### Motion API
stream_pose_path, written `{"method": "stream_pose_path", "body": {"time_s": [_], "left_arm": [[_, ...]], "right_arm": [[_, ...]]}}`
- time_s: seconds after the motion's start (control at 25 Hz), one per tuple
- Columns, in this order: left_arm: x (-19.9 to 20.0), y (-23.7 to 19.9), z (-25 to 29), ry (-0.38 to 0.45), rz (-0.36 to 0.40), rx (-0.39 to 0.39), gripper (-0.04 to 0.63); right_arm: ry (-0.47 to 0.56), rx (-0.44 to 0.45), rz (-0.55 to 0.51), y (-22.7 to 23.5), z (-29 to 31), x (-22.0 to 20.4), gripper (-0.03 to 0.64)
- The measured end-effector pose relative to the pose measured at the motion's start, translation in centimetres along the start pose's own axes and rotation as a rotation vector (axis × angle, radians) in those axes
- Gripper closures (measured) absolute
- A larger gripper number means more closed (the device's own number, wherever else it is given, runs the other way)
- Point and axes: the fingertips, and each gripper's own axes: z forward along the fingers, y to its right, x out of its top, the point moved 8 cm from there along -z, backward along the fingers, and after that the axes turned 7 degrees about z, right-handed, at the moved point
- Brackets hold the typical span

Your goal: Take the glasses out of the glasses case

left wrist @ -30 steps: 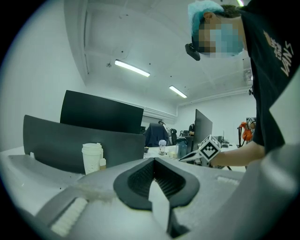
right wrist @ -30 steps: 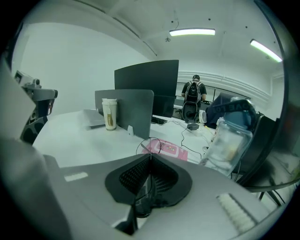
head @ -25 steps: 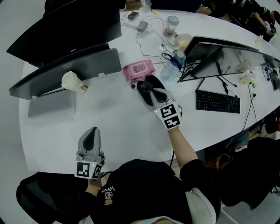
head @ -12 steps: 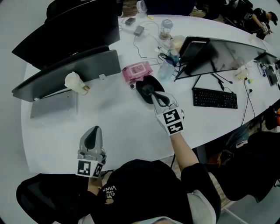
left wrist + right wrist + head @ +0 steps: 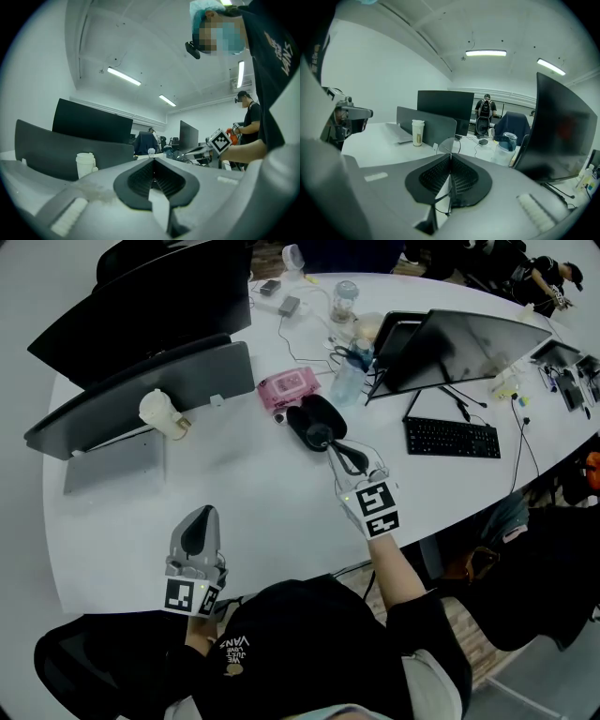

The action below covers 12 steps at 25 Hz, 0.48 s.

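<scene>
The black glasses case [image 5: 312,420] lies open on the white table [image 5: 262,502], just below a pink pack. My right gripper [image 5: 337,452] hovers a little nearer to me than the case and is shut on the glasses [image 5: 352,461], whose thin dark frame shows over its jaws. In the right gripper view a clear lens [image 5: 449,146] and a wire rim stick up from between the closed pads [image 5: 461,180]. My left gripper [image 5: 195,532] rests by the table's front edge, far from the case. It is shut, with nothing between its jaws [image 5: 153,164].
A pink wipes pack [image 5: 289,387] and a clear bottle [image 5: 349,381] stand behind the case. A paper cup [image 5: 159,412] and a grey laptop [image 5: 108,463] sit at the left, a black keyboard [image 5: 450,438] and tilted monitor [image 5: 469,348] at the right. Cables run across the back.
My right gripper has drawn back from the case toward me, with the glasses coming out in its jaws. The left gripper has stayed put.
</scene>
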Motion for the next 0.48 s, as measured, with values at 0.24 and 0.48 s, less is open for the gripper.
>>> {"method": "stream_pose_path", "body": {"time_s": [0.24, 0.48], "left_arm": [[0.2, 0.1, -1.4, -0.001, 0.012, -0.045, 0.594], [0.4, 0.3, -2.6, 0.011, 0.015, -0.072, 0.594]], "right_arm": [[0.035, -0.022, 0.005, -2.0, -3.4, 0.7, 0.612], [0.075, -0.045, 0.016, -4.0, -7.1, 1.3, 0.612]]}}
